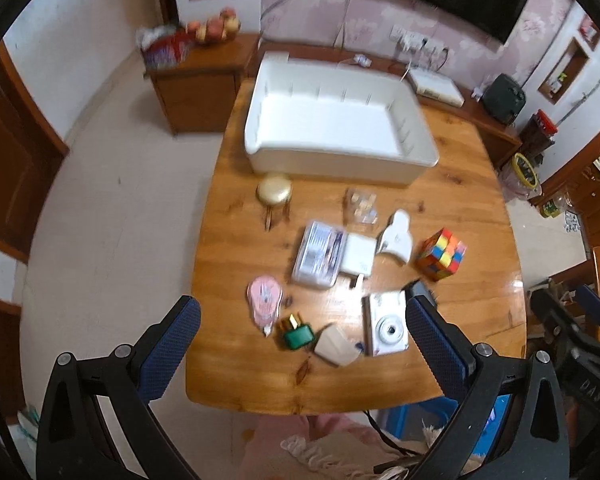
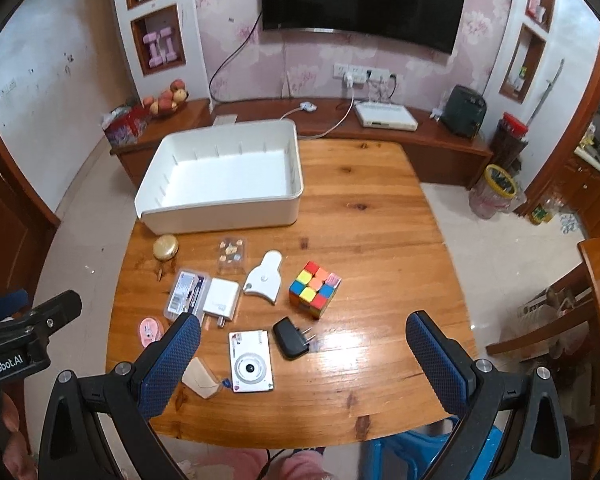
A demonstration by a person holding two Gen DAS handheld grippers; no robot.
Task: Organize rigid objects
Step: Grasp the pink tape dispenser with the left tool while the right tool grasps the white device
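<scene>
A white bin stands empty at the far left of the wooden table. Small objects lie in front of it: a gold compact, a colourful cube, a white camera, a black plug, a white charger, a clear case, a pink tape dispenser and a green item. My left gripper is open above the near objects. My right gripper is open above the camera and plug.
A low wooden cabinet runs along the wall with a fruit bowl, a white box and a black appliance. A wooden chair stands right of the table. A blue stool is under the near edge.
</scene>
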